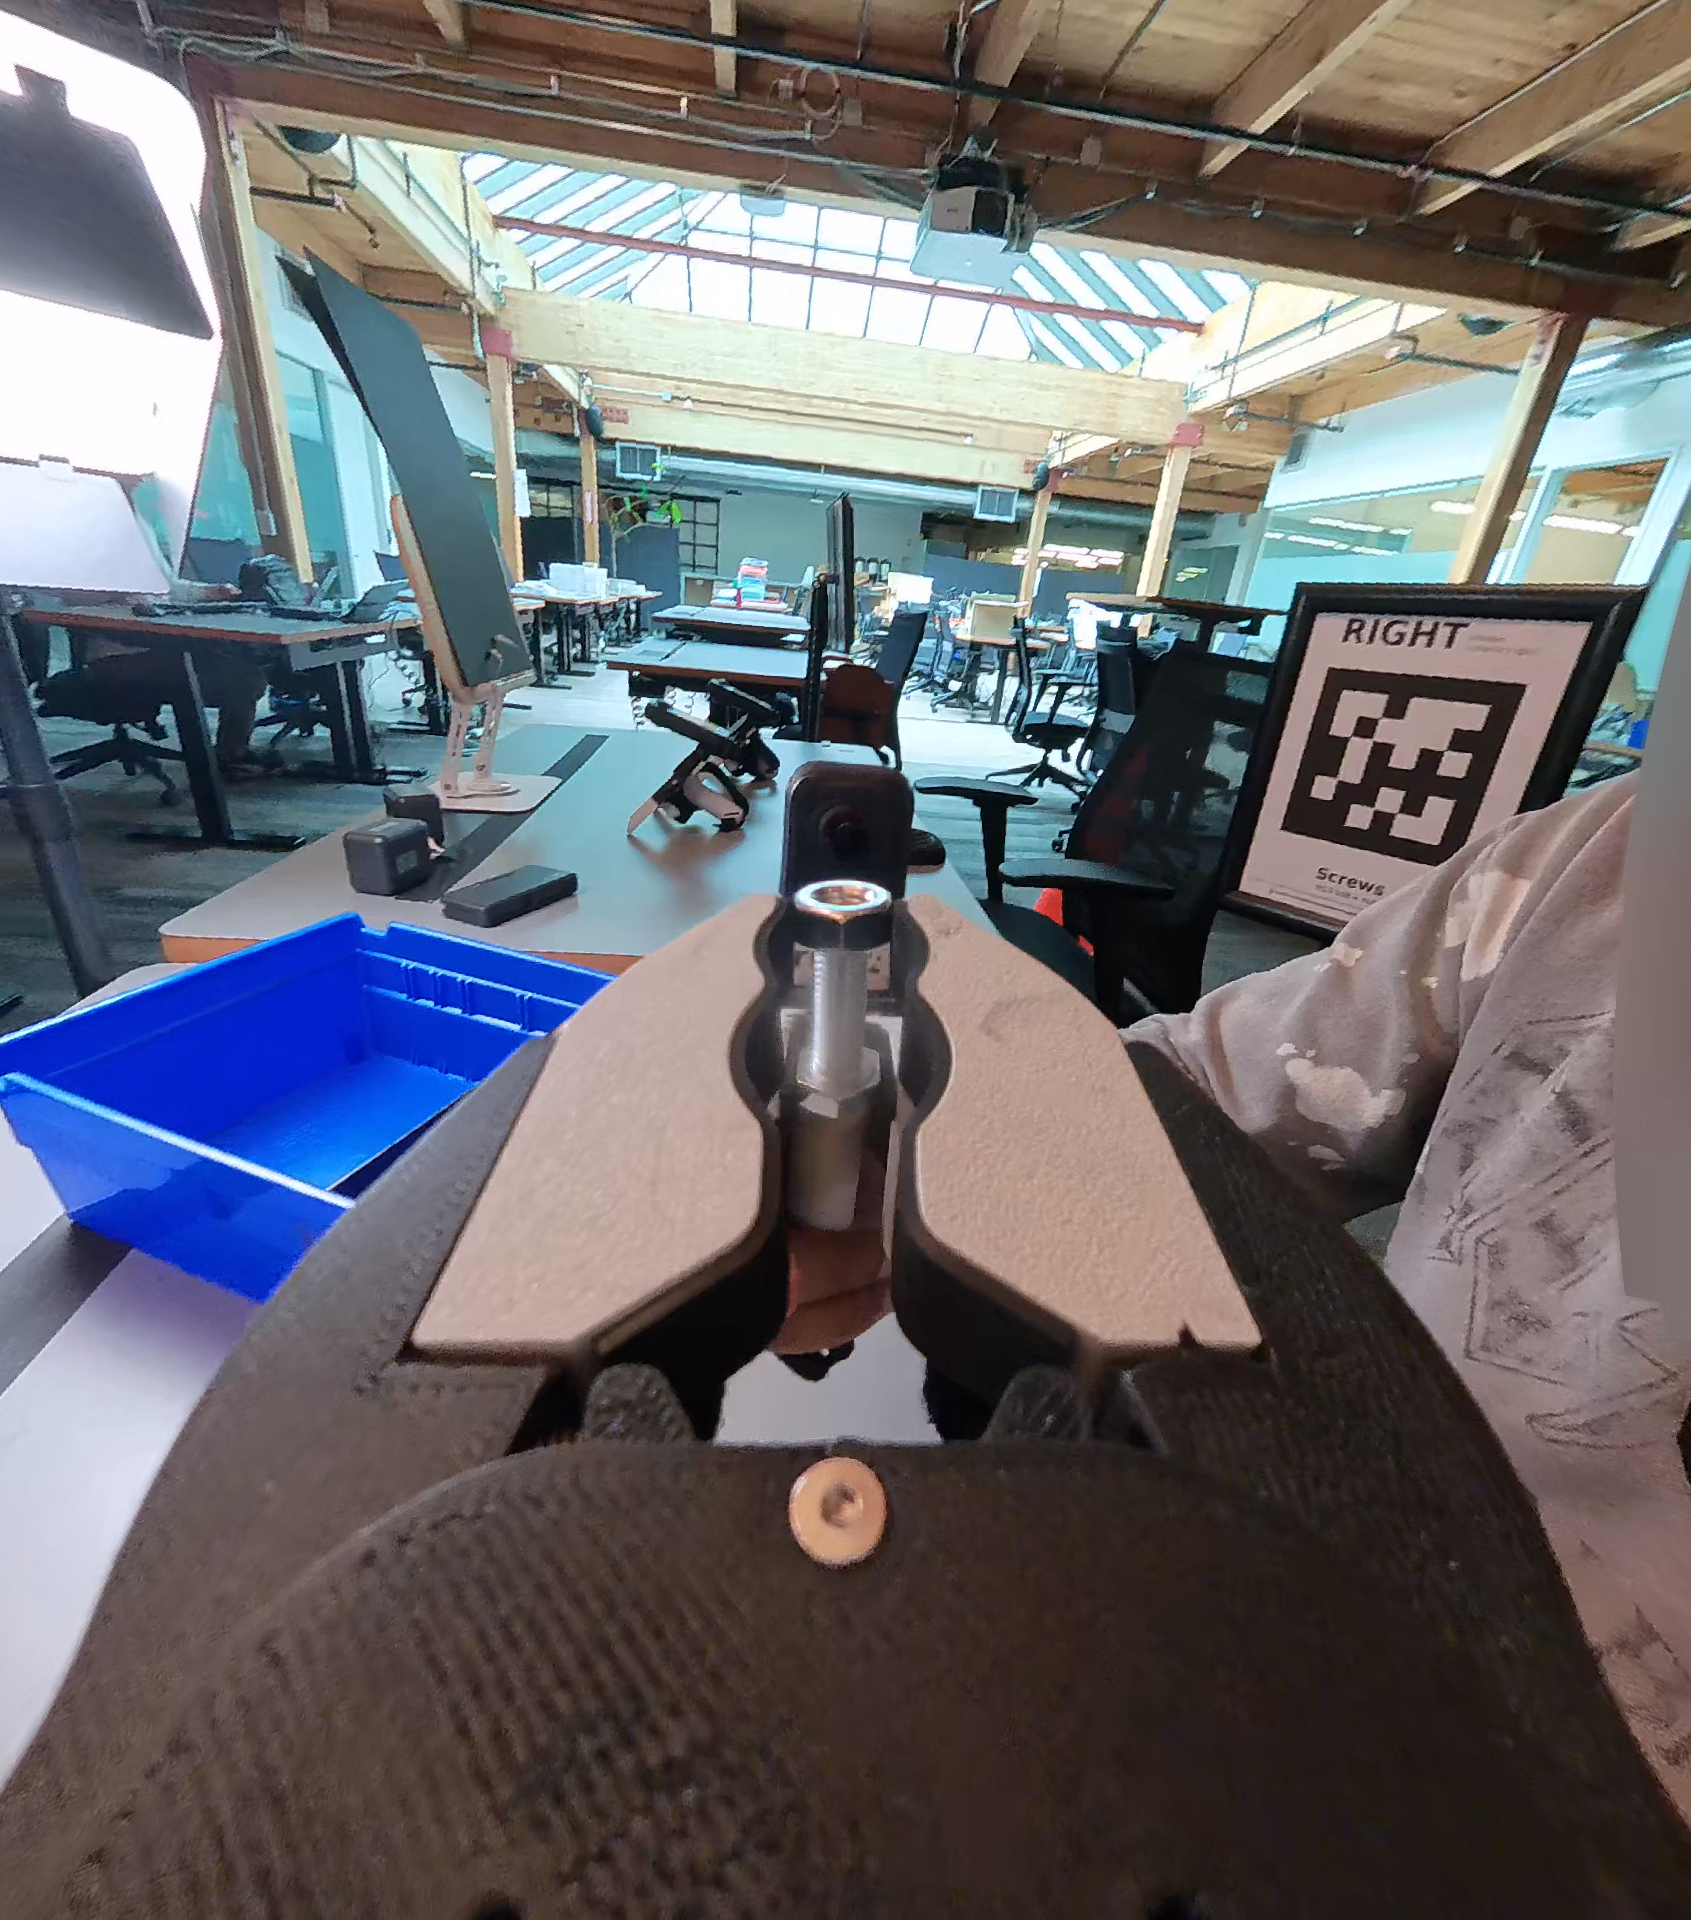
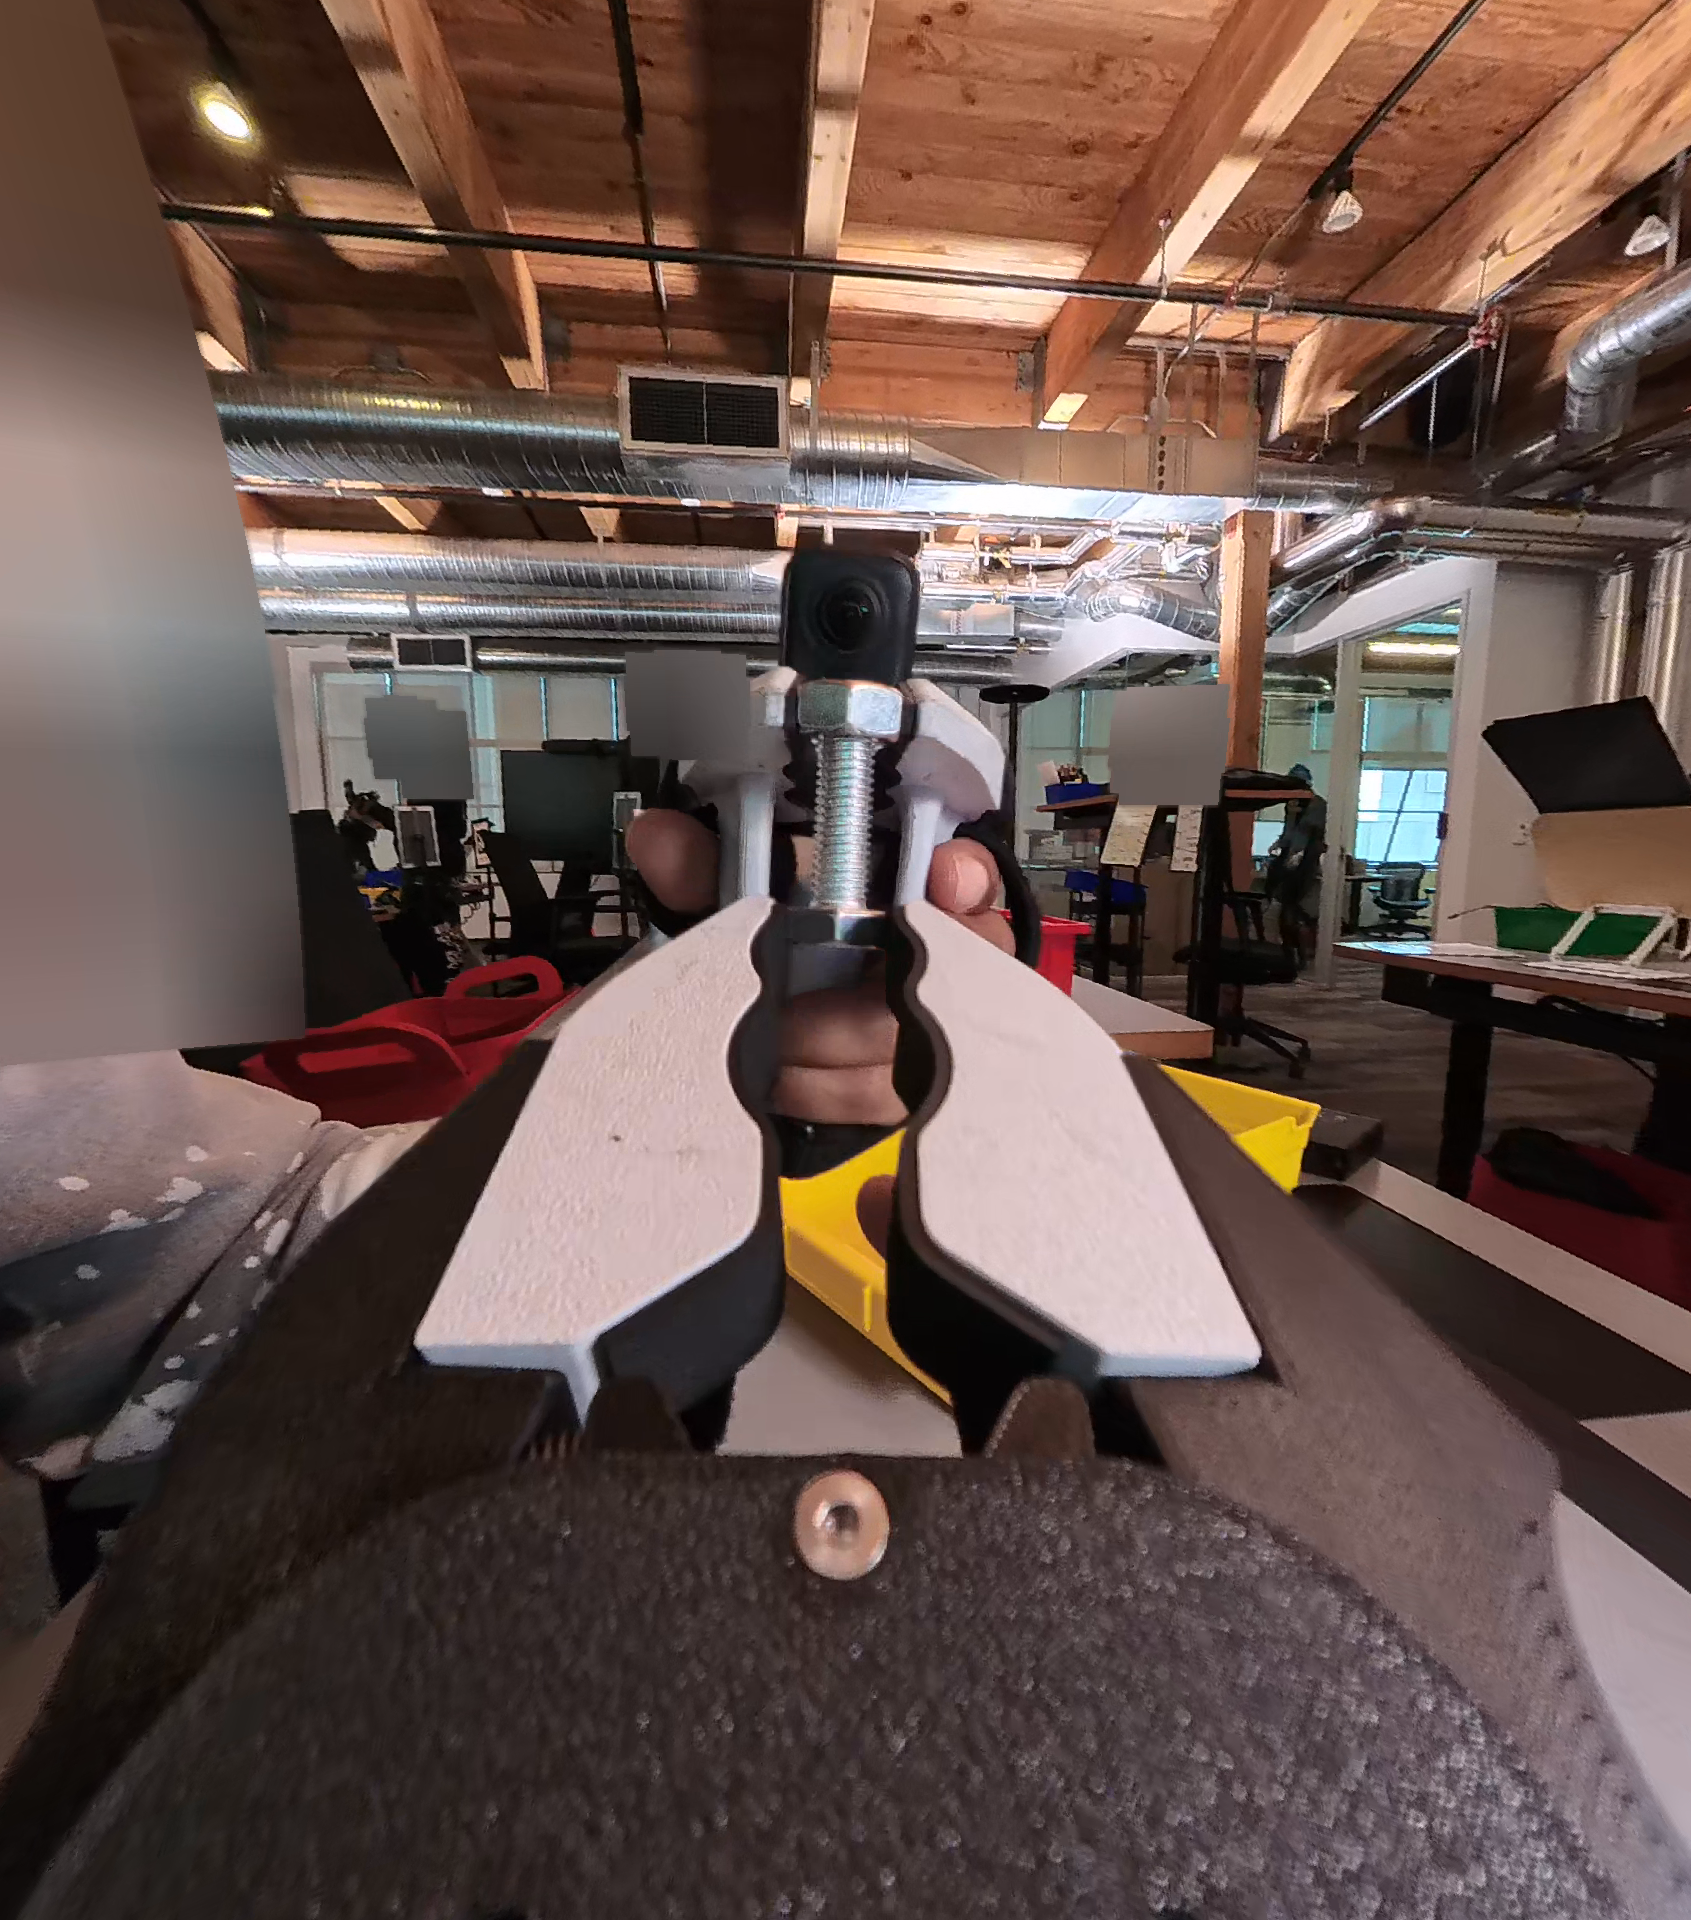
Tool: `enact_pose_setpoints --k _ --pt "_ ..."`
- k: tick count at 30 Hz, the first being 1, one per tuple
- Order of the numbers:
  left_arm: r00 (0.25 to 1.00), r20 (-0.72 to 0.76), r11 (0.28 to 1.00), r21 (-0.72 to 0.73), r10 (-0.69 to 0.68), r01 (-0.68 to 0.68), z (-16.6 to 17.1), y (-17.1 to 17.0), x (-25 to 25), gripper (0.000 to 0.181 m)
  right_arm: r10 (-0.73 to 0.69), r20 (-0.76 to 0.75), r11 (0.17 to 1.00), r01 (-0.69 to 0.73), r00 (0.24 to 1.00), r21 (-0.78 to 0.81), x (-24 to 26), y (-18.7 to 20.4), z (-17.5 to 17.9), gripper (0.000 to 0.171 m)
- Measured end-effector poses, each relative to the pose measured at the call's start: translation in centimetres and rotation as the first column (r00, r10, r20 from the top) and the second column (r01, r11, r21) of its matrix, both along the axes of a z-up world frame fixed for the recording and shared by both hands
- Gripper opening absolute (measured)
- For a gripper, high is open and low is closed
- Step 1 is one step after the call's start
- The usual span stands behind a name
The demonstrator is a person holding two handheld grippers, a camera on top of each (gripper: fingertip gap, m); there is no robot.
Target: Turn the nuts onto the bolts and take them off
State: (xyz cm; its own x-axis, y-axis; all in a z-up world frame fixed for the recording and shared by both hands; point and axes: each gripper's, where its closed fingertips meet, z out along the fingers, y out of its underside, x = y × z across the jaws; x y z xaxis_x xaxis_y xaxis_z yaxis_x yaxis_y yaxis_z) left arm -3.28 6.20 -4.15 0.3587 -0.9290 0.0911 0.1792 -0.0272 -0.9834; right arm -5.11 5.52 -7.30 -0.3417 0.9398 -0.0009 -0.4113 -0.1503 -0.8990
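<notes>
The two hand-held grippers are facing each other tip to tip above the desk [image 1: 10,1403], lifted level with the room behind them, with one bolt [image 1: 836,997] spanning the gap between them.

In the left wrist view, the left hand-held gripper [image 1: 836,1081] is clamping narrowly on a hex part at the near end of the bolt, the threaded shaft running straight away from the camera to a hex piece [image 1: 843,907] at the far end. Which end is the bolt's head and which the nut is not clear.

In the right wrist view, the right hand-held gripper [image 2: 836,935] is pinching its fingertips on the hex piece nearest it, the shaft [image 2: 841,821] pointing on to the other hex part [image 2: 846,710] sitting in the left tool's white fingers. The person's hand [image 2: 966,878] is wrapping around that far tool.

A blue bin [image 1: 280,1081] is sitting on the desk to the left, and a yellow bin [image 2: 1236,1132] is lying below the right tool.
</notes>
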Motion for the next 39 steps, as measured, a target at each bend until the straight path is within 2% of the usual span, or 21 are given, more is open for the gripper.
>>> enact_pose_setpoints --k 9,13,16,19,21,24,31,39 --pt "0.993 0.061 0.995 0.038 -0.096 0.094 0.0 -0.8 0.3 0.019 0.174 -0.008 0.981 -0.174 0.985 -0.082 0.4 -1.2 0.1 0.018" --pt "0.996 0.058 0.996 0.066 -0.063 0.059 -0.2 -0.3 0.1 0.019 0.219 -0.016 0.965 -0.219 0.976 -0.145 0.3 -1.0 0.0 0.018" --pt "0.997 0.049 0.997 0.039 0.064 -0.066 -0.3 1.3 -0.5 0.019 0.049 0.015 0.992 -0.047 0.999 -0.119 -0.2 0.7 -0.1 0.018" --pt "0.971 0.0 0.967 0.089 0.239 -0.238 -0.4 2.7 -0.6 0.019 -0.154 0.033 0.986 0.156 0.988 -0.06 -0.3 2.4 -0.2 0.018" --pt "0.965 0.019 0.961 0.093 0.26 -0.26 -0.2 2.8 -0.5 0.019 -0.215 0.029 0.976 0.216 0.976 -0.035 -0.2 2.8 -0.1 0.018" --pt "0.971 0.04 0.968 0.086 0.235 -0.238 -0.2 2.7 -0.5 0.019 -0.216 0.028 0.975 0.217 0.976 -0.035 -0.2 2.8 -0.1 0.018" --pt "0.992 0.115 0.993 0.093 0.06 -0.071 0.3 1.0 0.1 0.019 0.004 -0.018 0.995 -0.005 1.0 -0.1 0.3 0.9 0.5 0.018" --pt "0.987 0.106 0.987 0.112 -0.124 0.112 0.2 -1.3 0.8 0.019 0.276 -0.035 0.952 -0.278 0.961 -0.125 1.0 -1.7 0.5 0.018"
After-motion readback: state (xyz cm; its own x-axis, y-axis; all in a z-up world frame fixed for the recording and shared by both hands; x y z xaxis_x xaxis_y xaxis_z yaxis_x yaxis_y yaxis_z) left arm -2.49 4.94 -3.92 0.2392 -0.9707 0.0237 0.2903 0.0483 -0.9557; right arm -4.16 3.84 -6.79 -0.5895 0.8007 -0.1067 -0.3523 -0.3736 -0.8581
